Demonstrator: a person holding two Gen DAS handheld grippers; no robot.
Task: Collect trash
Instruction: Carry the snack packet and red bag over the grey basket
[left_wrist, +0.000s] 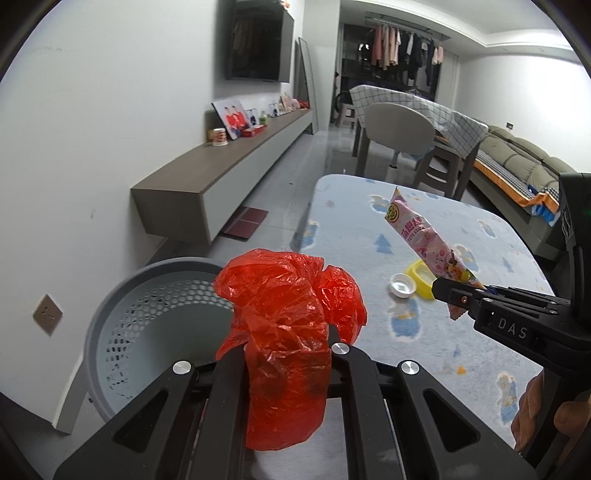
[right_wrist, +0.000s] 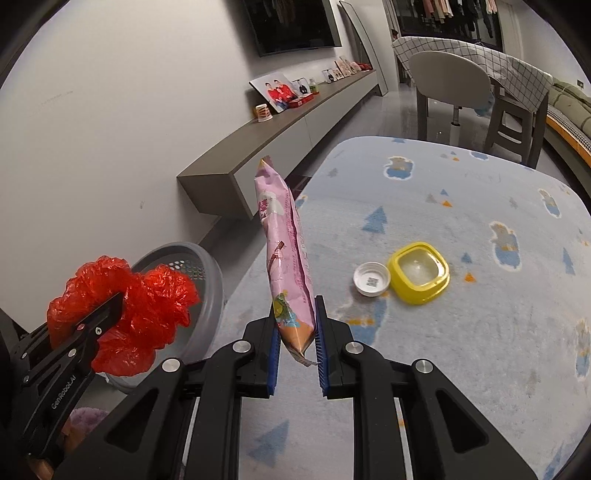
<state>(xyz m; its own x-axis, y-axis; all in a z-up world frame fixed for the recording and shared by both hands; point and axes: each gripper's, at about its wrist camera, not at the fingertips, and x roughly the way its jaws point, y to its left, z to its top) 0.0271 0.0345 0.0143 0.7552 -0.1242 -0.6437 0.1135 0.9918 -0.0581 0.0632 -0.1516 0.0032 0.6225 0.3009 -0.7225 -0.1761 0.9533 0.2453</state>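
My left gripper (left_wrist: 288, 339) is shut on a crumpled red plastic bag (left_wrist: 288, 325) and holds it over the near rim of a grey perforated trash basket (left_wrist: 147, 317). The bag (right_wrist: 129, 310) and basket (right_wrist: 207, 288) also show at the left of the right wrist view. My right gripper (right_wrist: 295, 325) is shut on the lower end of a pink snack wrapper (right_wrist: 284, 254), which stands up above the table; it also shows in the left wrist view (left_wrist: 424, 240). A white bottle cap (right_wrist: 371, 278) and a yellow lid (right_wrist: 419, 273) lie on the table.
The table (right_wrist: 480, 350) has a light blue cloth with cartoon prints. A long low wall cabinet (left_wrist: 221, 162) with photos runs along the left wall. A dining table with chairs (left_wrist: 402, 129) and a sofa (left_wrist: 517, 162) stand beyond.
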